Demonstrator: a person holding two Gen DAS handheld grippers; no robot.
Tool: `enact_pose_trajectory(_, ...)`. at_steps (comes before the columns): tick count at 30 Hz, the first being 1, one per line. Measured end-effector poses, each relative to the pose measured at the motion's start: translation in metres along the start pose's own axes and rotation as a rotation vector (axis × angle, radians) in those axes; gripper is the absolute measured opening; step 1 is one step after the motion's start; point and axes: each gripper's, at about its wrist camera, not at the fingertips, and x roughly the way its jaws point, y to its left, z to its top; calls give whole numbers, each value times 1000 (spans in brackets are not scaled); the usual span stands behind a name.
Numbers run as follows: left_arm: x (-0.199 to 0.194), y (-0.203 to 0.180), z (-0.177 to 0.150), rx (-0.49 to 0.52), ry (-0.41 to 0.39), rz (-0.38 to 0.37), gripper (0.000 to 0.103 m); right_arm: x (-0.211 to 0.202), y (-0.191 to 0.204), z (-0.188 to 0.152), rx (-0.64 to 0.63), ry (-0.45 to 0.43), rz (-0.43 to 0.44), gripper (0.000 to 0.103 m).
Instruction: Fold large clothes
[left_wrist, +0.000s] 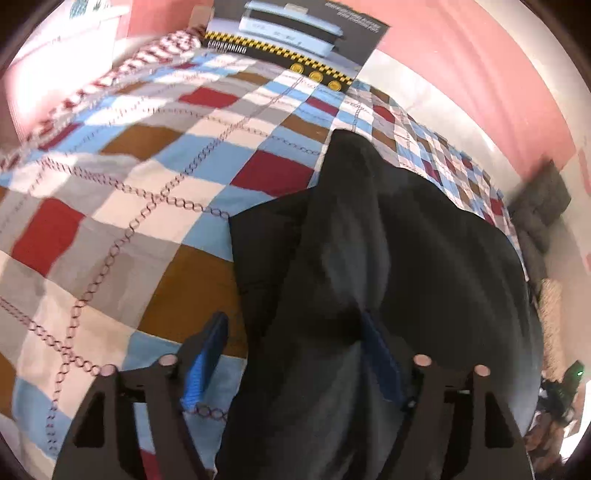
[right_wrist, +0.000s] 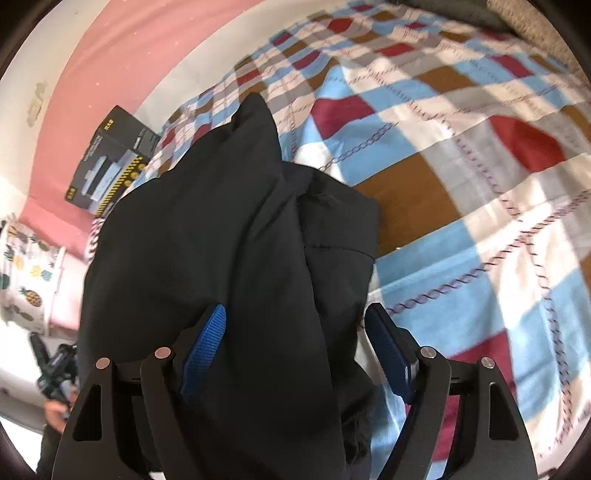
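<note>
A large black garment (left_wrist: 388, 236) lies partly folded on a checkered bedspread (left_wrist: 147, 177). In the left wrist view my left gripper (left_wrist: 295, 332) has its blue-padded fingers (left_wrist: 210, 347) spread wide, with black cloth draped between them and over the right finger. In the right wrist view the same garment (right_wrist: 221, 229) bulges up between the spread blue fingers (right_wrist: 210, 332) of my right gripper (right_wrist: 295, 325). Neither pair of pads presses the cloth.
A black appliance box (left_wrist: 295, 40) stands at the bed's far edge against a pink wall (left_wrist: 480, 66); it also shows in the right wrist view (right_wrist: 110, 162). A pineapple-print pillow (right_wrist: 22, 266) lies at left. Grey cushions (left_wrist: 539, 206) sit at right.
</note>
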Motion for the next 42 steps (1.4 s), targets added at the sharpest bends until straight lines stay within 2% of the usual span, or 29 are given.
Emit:
enact_pose_trajectory(6, 25, 15, 8, -89, 90, -131, 86, 21, -18, 11, 43, 67, 123, 86)
enact_pose_trajectory(9, 35, 10, 15, -85, 120, -168, 86, 33, -24, 18, 74, 97, 167, 90)
enact_pose_trajectory(11, 41, 7, 19, -84, 140, -177, 91, 37, -24, 21, 76, 106, 182, 90)
enact_pose_trajectory(15, 43, 1, 18, -67, 144, -169, 92, 42, -20, 23, 60, 132, 185, 90)
enact_pose_trajectory(19, 36, -7, 13, -51, 120, -164, 84, 38, -15, 21, 65, 138, 205, 77)
enact_pose_trajectory(21, 34, -10, 11, -28, 117, -169, 84, 36, -16, 19, 59, 135, 227, 75)
enact_pose_trajectory(26, 54, -5, 26, -70, 171, -197, 90, 53, -24, 28, 82, 168, 277, 76)
enact_pose_trajectory(30, 57, -4, 27, -77, 170, -210, 90, 56, -25, 31, 77, 178, 288, 76)
enact_pose_trajectory(32, 53, -4, 24, -75, 152, -201, 82, 51, -22, 29, 66, 167, 282, 67)
enact_pose_trajectory(34, 46, -11, 21, -45, 131, -172, 73, 43, -17, 27, 60, 147, 278, 52)
enact_pose_trajectory(36, 38, -21, 19, 1, 116, -122, 62, 34, -5, 26, 35, 126, 253, 45)
enact_pose_trajectory(38, 29, -32, 20, 46, 103, -74, 44, 29, 3, 27, 19, 113, 223, 42)
enact_pose_trajectory(40, 16, -48, 22, 101, 82, -26, 35, 22, 13, 29, 6, 100, 190, 39)
enact_pose_trajectory(42, 1, -54, 24, 124, 59, -16, 32, 10, 23, 31, -9, 78, 175, 38)
